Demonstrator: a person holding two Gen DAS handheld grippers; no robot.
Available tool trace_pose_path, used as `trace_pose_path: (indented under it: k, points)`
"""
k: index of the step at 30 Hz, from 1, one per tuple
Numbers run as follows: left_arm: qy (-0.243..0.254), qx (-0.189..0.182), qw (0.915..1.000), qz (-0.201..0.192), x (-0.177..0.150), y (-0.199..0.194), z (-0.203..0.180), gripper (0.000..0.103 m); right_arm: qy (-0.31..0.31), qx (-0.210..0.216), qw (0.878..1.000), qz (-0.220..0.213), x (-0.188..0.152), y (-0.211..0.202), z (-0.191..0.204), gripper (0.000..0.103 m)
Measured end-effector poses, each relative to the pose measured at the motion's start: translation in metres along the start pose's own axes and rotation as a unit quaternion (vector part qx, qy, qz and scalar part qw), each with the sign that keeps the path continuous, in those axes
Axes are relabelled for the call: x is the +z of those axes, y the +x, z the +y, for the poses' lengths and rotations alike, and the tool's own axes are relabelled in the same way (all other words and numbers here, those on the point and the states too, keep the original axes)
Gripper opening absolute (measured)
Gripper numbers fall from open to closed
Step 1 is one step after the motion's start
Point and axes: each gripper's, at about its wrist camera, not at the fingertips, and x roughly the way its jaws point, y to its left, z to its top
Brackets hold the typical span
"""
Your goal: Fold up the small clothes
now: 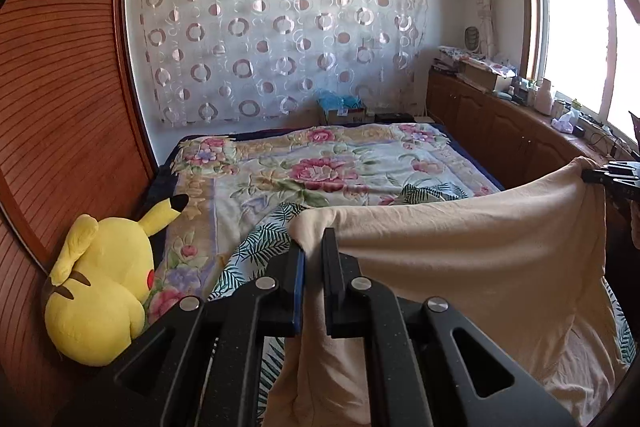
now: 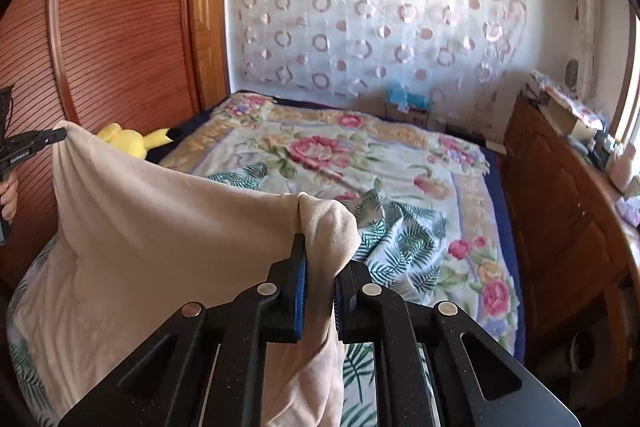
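Note:
A beige garment hangs stretched between both grippers above the near end of the bed. My left gripper is shut on one top corner of it, with cloth bunched between the jaws and trailing down. My right gripper is shut on the other top corner of the beige garment. In the left wrist view the right gripper shows at the far right edge. From the right wrist camera the left gripper appears at the far left, held by a hand. The garment's lower part drapes onto the bed.
The bed carries a floral blanket and a palm-leaf sheet. A yellow plush toy lies by the wooden wardrobe on the left. A wooden cabinet with clutter runs along the right under the window.

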Motion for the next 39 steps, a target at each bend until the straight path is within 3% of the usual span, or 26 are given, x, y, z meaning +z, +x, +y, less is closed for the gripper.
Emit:
trace_pose_path:
  k: [8, 14, 15, 18, 20, 24, 26, 30, 32, 39]
  points:
    - [-0.003, 0.001, 0.9991, 0.043, -0.014, 0.058, -0.004, 0.009, 0.021, -0.014, 0.998, 0.052, 0.02, 0.057, 0.004, 0.011]
    - [0.004, 0.011, 0.999, 0.042, -0.016, 0.07, -0.001, 0.011, 0.026, -0.024, 0.998, 0.058, 0.015, 0.066, 0.009, 0.011]
    - [0.003, 0.01, 0.9989, 0.045, -0.017, 0.072, 0.0, 0.013, 0.029, -0.024, 0.997, 0.061, 0.015, 0.071, 0.01, 0.013]
    - [-0.003, 0.001, 0.9989, 0.046, -0.022, 0.069, 0.002, 0.03, 0.037, -0.045, 0.997, 0.06, 0.01, 0.078, 0.012, 0.034]
    - [-0.005, -0.006, 0.9989, 0.046, -0.029, 0.065, 0.001, 0.042, 0.044, -0.044, 0.997, 0.052, 0.006, 0.072, 0.012, 0.038]
    - [0.001, -0.031, 0.9974, 0.065, -0.048, 0.055, -0.01, 0.048, 0.058, -0.028, 0.997, 0.036, -0.015, 0.049, 0.02, 0.038]
    - [0.009, -0.053, 0.9954, 0.079, -0.057, 0.052, -0.021, 0.075, 0.067, -0.014, 0.997, 0.039, -0.03, 0.033, 0.026, 0.038]
    - [0.014, -0.071, 0.9937, 0.086, -0.073, 0.04, -0.036, 0.079, 0.071, 0.002, 0.996, 0.052, -0.057, 0.004, 0.043, 0.039]
    - [0.016, -0.069, 0.9937, 0.088, -0.079, 0.033, -0.04, 0.079, 0.074, 0.005, 0.996, 0.055, -0.069, -0.011, 0.049, 0.049]
    - [0.012, -0.054, 0.9926, 0.108, -0.1, 0.035, -0.043, 0.079, 0.089, -0.017, 0.993, 0.073, -0.097, -0.046, 0.046, 0.049]
